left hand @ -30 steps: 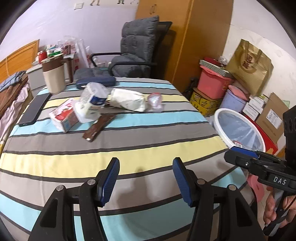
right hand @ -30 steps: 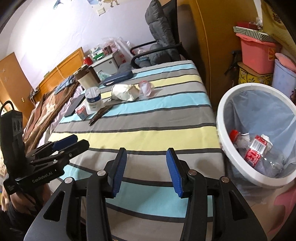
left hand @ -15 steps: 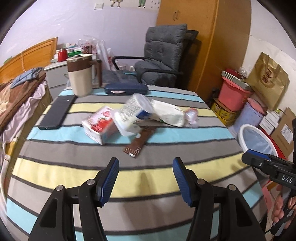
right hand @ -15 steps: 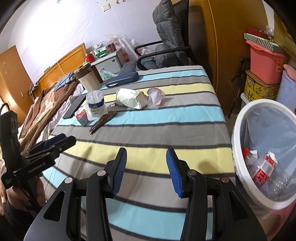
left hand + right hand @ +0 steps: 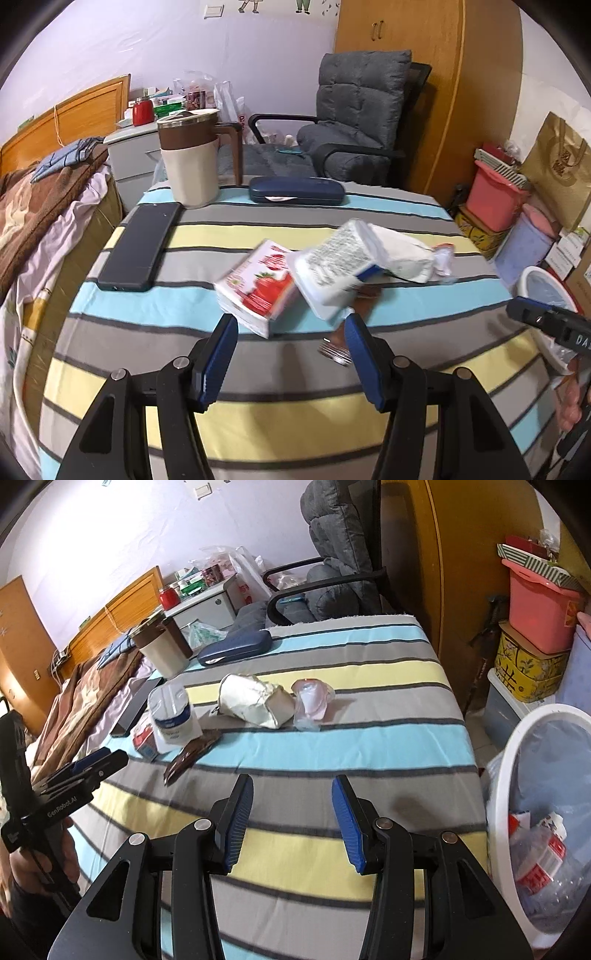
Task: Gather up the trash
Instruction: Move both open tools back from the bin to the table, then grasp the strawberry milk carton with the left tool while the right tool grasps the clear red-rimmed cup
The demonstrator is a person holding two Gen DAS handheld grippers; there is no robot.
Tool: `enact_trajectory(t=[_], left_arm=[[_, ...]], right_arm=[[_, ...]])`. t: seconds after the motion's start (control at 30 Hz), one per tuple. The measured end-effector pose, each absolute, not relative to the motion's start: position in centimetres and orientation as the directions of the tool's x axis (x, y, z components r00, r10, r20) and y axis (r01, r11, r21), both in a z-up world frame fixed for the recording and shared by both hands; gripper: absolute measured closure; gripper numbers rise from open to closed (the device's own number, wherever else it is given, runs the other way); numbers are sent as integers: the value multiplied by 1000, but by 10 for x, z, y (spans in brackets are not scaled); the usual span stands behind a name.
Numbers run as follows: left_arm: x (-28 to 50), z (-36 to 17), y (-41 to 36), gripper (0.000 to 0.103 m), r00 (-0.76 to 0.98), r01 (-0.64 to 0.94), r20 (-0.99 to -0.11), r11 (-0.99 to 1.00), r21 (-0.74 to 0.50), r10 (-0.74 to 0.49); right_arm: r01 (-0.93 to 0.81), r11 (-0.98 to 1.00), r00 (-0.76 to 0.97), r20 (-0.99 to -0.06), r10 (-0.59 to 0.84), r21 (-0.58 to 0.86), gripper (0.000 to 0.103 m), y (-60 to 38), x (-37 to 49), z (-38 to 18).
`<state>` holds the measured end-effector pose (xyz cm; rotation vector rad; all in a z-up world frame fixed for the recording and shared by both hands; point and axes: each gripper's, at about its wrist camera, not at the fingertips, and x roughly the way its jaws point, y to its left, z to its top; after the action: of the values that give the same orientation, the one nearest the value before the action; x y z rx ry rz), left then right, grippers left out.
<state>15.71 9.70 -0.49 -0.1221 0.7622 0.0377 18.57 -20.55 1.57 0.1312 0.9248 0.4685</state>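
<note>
Left gripper was released, jaws apart with nothing between them, hovering over the striped tablecloth just short of the trash cluster. Right gripper was likewise released and empty, above the near stripes of the cloth, well short of the litter.

Nearest to the left gripper: a red-and-white carton lying flat, and a white plastic tub tipped on its side, touching the carton's right edge. A brown wrapper poked out from under the tub, close to the left gripper's right finger. Behind the tub lay a crumpled white paper bag, with a clear plastic cup beside it on the right; the left view was blurred there.

From the right wrist view the same group sat mid-table: tub, carton, wrapper, paper bag, cup touching the bag.

Farther back on the cloth: a dark phone, a beige-and-brown jug and a navy case.

The white bin stood on the floor off the table's right edge, with a plastic bottle inside. A grey chair was behind the table.
</note>
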Motion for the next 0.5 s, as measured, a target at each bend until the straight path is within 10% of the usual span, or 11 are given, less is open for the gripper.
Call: enact_trajectory(t=[0.5], left_arm=[[204,-32,124,35,673,-30,-739,999,-28,-1]], right_arm=[[-314,895,491,-753,438,315,56,-189,225,-1]])
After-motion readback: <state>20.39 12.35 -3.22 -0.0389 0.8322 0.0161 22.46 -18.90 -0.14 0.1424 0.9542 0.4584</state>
